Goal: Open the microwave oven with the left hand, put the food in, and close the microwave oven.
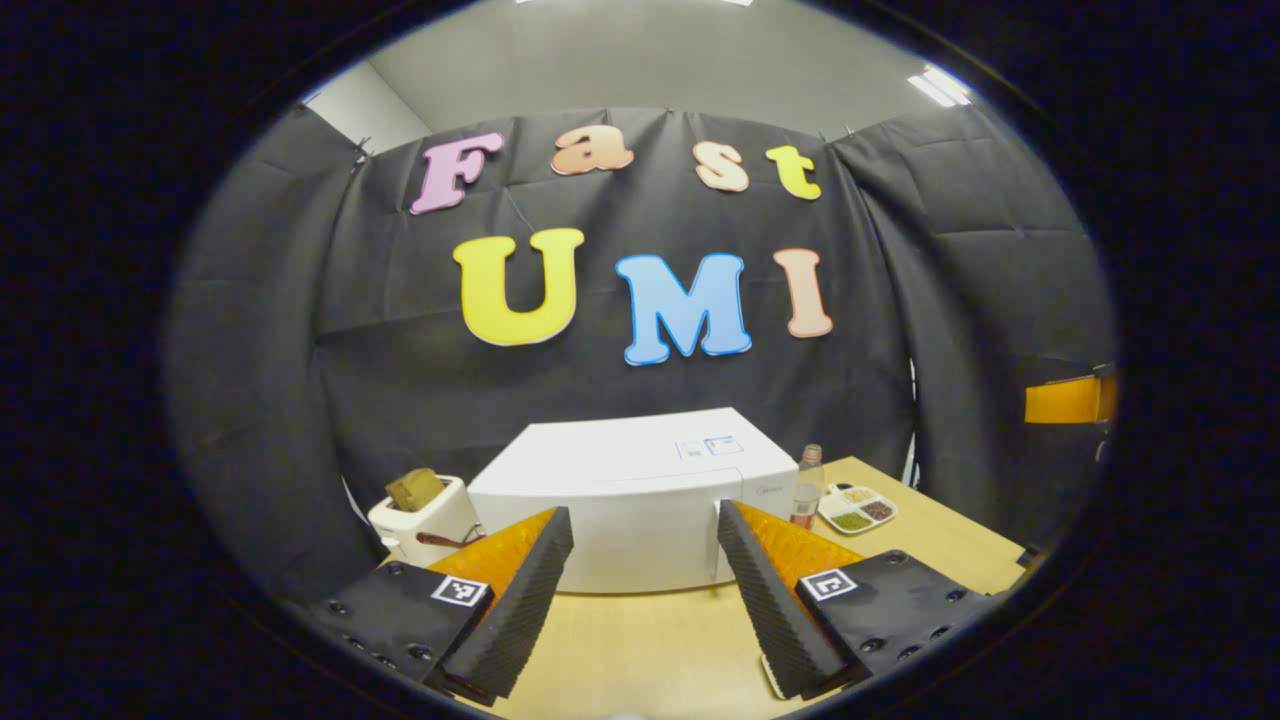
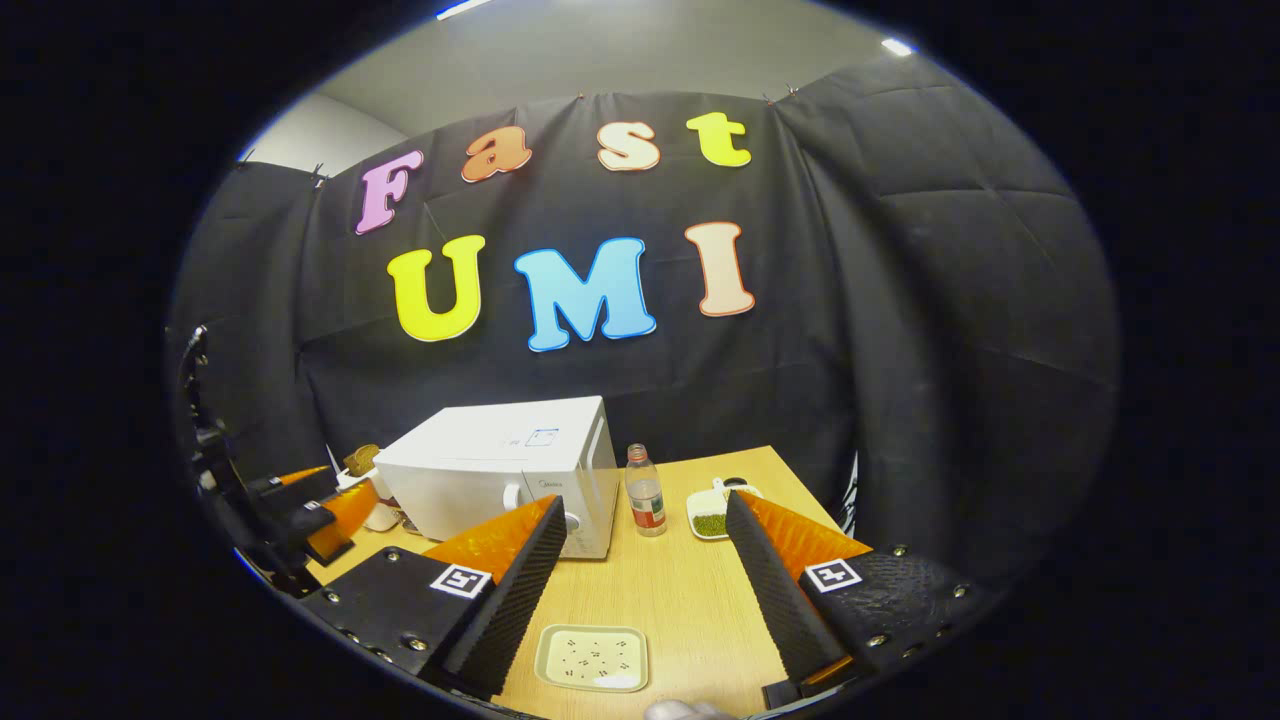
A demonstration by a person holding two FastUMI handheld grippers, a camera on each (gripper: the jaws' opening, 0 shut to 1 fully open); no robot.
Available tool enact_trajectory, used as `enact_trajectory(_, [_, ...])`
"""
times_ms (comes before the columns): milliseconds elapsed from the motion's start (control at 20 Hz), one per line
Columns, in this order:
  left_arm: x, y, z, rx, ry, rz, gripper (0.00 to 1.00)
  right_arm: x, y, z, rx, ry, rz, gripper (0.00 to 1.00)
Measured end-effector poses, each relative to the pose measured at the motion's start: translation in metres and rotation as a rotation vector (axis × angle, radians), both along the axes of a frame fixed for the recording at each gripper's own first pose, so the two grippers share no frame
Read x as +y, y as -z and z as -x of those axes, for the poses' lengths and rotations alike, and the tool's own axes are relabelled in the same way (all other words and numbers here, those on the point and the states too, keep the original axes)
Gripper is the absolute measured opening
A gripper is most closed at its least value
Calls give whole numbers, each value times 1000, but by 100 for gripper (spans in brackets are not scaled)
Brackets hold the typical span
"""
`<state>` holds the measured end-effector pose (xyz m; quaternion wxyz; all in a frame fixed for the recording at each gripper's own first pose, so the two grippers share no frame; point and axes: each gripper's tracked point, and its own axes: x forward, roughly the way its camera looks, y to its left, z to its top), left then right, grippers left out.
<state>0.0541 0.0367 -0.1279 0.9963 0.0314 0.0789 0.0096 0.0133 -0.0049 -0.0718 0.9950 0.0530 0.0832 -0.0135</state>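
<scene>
At the far left of the desk (image 1: pixel 640 650) stood a toaster (image 1: pixel 425 520) with a slice of bread in its slot, close beside the white microwave oven (image 1: pixel 630 500), whose door was flat shut in both views, so by my judgement the task had not begun: the door was yet to be opened, the food put in and the door closed again. Right of the oven stood a small bottle (image 2: pixel 645 490), and right of that a sectioned dish of small foods (image 1: pixel 857 508); nearer the person, in the right gripper view, lay a shallow rectangular tray (image 2: pixel 592 657) with a few small specks on it, well apart from the oven. Which of these was the food meant for the oven I could not tell. The left hand-held gripper (image 1: pixel 645 570) was held level, facing the oven's front squarely from some way off, its fingers spread wide with nothing between them; it also appeared at the left edge of the right gripper view, raised above the desk. The right hand-held gripper (image 2: pixel 645 590) hung farther right and back from the oven, pointing forward over the tray, its fingers likewise parted wide and holding nothing. Neither one touched any object on the desk.
</scene>
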Motion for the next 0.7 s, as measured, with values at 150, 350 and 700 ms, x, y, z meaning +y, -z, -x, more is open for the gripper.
enact_trajectory(150, [13,-52,27,-64,-23,23,100,-4,-26,-2,-60,4,27,98])
enact_trajectory(350, [30,-97,56,-107,-70,-28,99,-11,-65,4,-149,28,65,98])
enact_trajectory(700, [40,-110,88,-134,-124,-1,99,-1,-74,18,-154,17,63,98])
